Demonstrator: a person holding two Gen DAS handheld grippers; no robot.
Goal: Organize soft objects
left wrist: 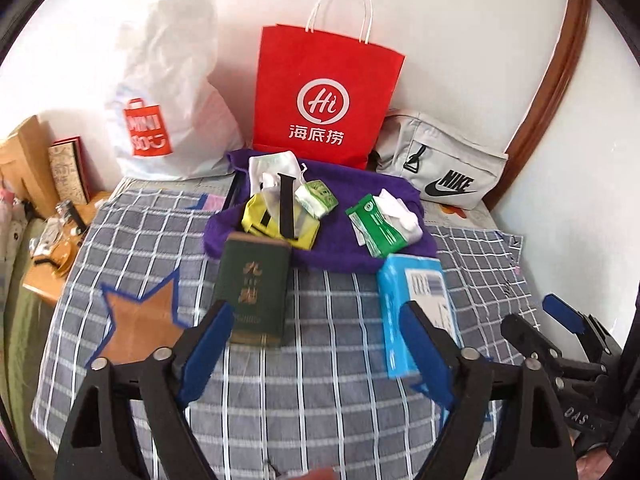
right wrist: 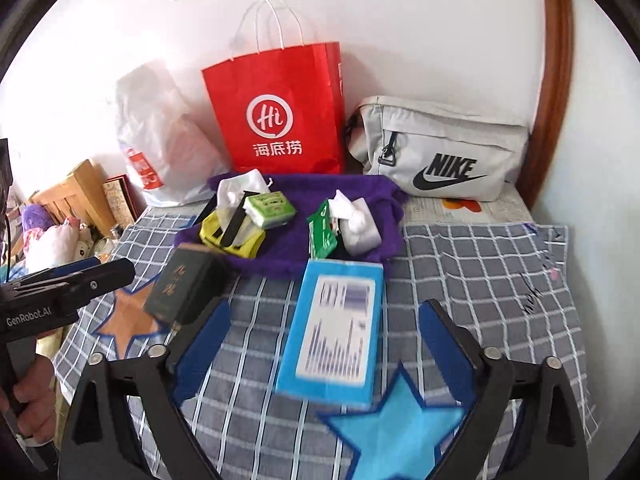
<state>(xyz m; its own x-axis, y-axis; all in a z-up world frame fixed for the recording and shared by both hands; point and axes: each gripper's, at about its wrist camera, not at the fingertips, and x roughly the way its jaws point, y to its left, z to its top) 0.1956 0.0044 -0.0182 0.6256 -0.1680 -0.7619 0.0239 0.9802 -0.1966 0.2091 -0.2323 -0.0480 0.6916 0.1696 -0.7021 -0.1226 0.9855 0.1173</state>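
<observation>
Your left gripper (left wrist: 320, 344): jaws wide, empty, dark green pack (left wrist: 252, 288) just ahead by its left finger. Your right gripper (right wrist: 328, 344): jaws wide, empty, blue tissue pack (right wrist: 332, 328) lying between its fingers on the checked cloth (right wrist: 480, 280).

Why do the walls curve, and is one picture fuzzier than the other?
Both views bend edges: fisheye lenses. The right wrist view smears the blue packet's label and the dark green box; the left wrist view stays fairly crisp, its red paper bag print readable.
</observation>
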